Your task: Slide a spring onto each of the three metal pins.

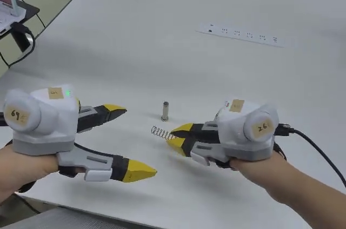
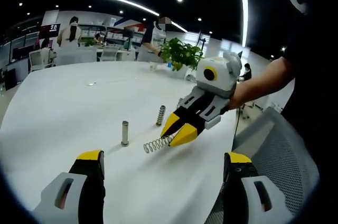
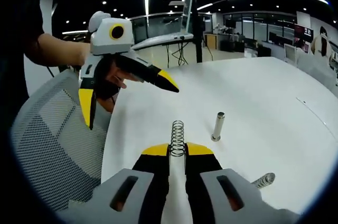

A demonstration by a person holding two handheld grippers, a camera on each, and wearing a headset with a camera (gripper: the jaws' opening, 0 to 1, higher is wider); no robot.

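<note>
Now the right gripper [image 1: 177, 137] has its jaws pinched on one end of a spring [image 1: 159, 131], which sticks out from the tips toward the left, close to the table [image 1: 162, 34]. In the right gripper view the spring runs straight ahead from the jaws, free end forward. A bare pin [image 1: 165, 110] stands upright on the table just behind the spring, near it but apart. The left gripper [image 1: 130, 140] hovers off to the left, jaws spread wide and holding nothing. In the left gripper view a second coil [image 2: 160, 115] stands beyond the pin; I cannot tell whether it already sits on a pin.

The spring looks light and thin-wired, so it will likely flex and wander at the free end, and it could squash or pop out under a hard pinch. A gentle hold across the coils at the rear end seems best, leaving the front bore open. The pin looks small and may tip if nudged sideways.
</note>
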